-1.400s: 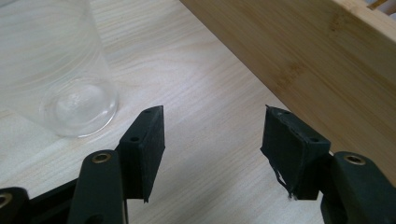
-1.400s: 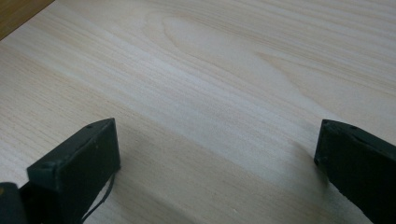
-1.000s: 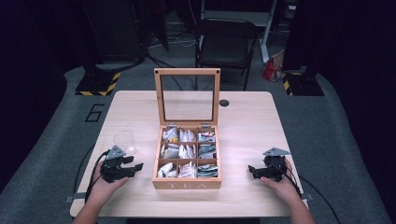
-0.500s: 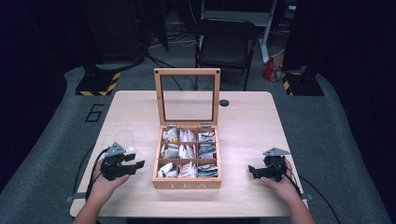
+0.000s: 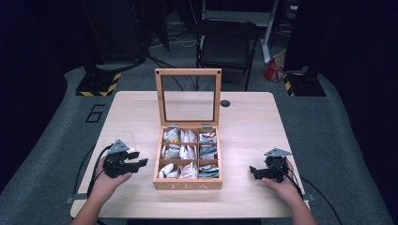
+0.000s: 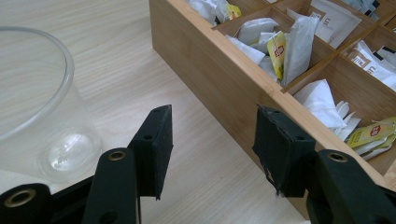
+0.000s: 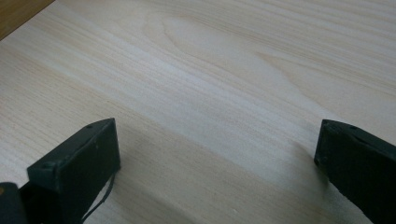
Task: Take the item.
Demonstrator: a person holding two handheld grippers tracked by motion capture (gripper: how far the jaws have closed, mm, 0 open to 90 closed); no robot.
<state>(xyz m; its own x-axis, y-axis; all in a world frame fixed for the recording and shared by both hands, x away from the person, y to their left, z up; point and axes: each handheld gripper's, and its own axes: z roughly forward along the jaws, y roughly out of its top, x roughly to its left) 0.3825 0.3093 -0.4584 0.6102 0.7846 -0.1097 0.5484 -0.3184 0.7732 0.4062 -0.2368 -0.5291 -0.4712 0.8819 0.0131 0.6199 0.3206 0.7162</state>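
- High view: a wooden tea box (image 5: 187, 183) sat in the middle of the table (image 5: 244, 117), its glass-paned lid (image 5: 188, 97) standing upright at the back. Nine compartments in three rows each held paper tea bags (image 5: 188, 151), mostly white with some yellow tags.
- High view: the left gripper (image 5: 139, 163) lay low over the table just left of the box, pointing toward its side wall. A clear plastic cup (image 5: 123, 138) stood just behind that gripper, with nothing visible in it. The right gripper (image 5: 253, 171) rested well to the right of the box, pointing toward it.
- Left gripper view: the jaws stood partly spread and had just been closing, with only bare tabletop between them. The cup (image 6: 32, 102) sat at the left, just beside one jaw, and looked empty. The box wall (image 6: 219, 88) ran along the other jaw, and I could not tell whether they touched. Folded tea bags (image 6: 289, 46) filled the near compartments.
- Right gripper view: the jaws were spread wide over bare wood grain, gripping nothing. A corner of the box (image 7: 18, 11) showed at the upper left.
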